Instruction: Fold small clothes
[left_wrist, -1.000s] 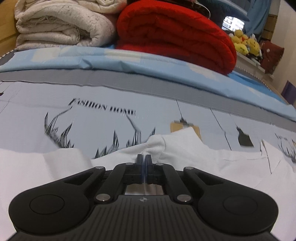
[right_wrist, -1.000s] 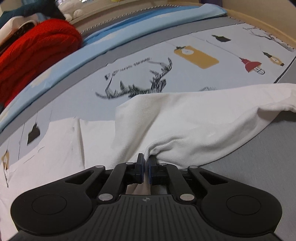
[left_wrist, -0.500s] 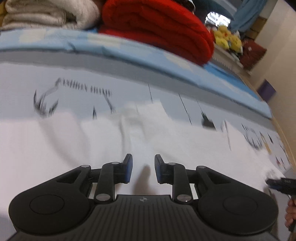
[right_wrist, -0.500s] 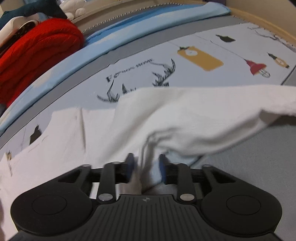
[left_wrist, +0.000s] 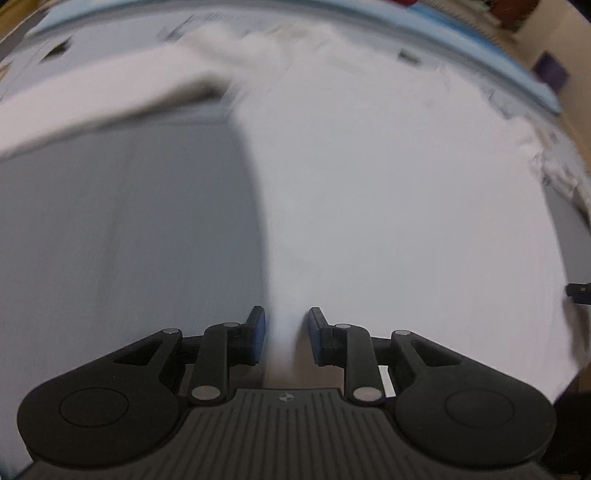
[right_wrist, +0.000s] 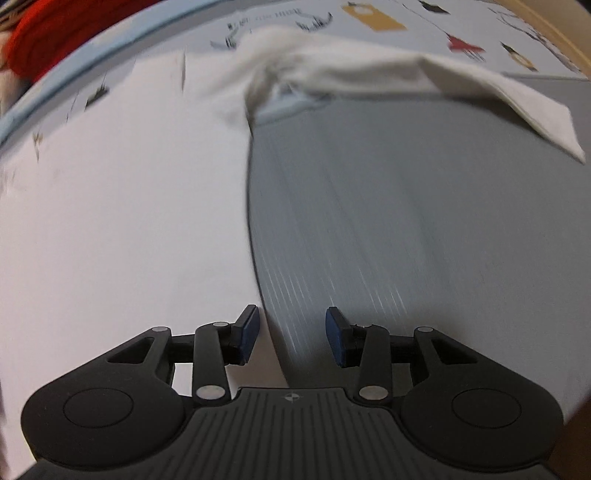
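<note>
A white long-sleeved garment (left_wrist: 388, 192) lies flat on the bed, its left sleeve (left_wrist: 92, 99) stretched out to the left. My left gripper (left_wrist: 283, 334) is open and empty, low over the garment's left side edge near the hem. In the right wrist view the garment (right_wrist: 122, 206) fills the left half and its right sleeve (right_wrist: 424, 74) stretches out to the right. My right gripper (right_wrist: 291, 339) is open and empty, astride the garment's right side edge. Both views are blurred by motion.
The grey striped bed sheet (right_wrist: 406, 221) lies beside the garment, with the printed light-blue cover (right_wrist: 376, 18) beyond it. A red blanket (right_wrist: 33, 40) sits far left. The other gripper's tip (left_wrist: 578, 291) shows at the right edge.
Both grippers opened and let go of the garment, then pulled back toward its hem. The cloth that was lifted now lies down, sleeves spread out.
</note>
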